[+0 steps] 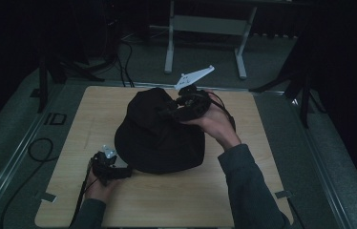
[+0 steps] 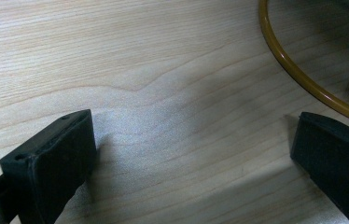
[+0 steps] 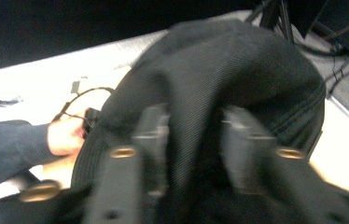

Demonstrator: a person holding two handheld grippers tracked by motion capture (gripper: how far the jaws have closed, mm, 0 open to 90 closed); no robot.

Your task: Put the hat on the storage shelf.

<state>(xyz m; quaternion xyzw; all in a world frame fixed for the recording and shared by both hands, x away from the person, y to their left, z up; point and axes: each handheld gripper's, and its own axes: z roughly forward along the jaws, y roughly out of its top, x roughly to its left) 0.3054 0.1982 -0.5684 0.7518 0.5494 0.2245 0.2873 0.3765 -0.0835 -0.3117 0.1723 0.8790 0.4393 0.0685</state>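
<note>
The black cloth bucket hat (image 1: 160, 131) sits over a gold wire stand (image 2: 298, 74): right gripper (image 1: 167, 110), half-spread astride crown fabric at one o'clock, should seat it evenly while the wide-open, empty left gripper (image 1: 126, 172) waits at seven.

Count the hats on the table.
1. A black hat sits mid-table on the wooden table; the right gripper is at its crown, cloth between its jaws. The left gripper is at its near-left brim. Anything underneath is hidden.
</note>
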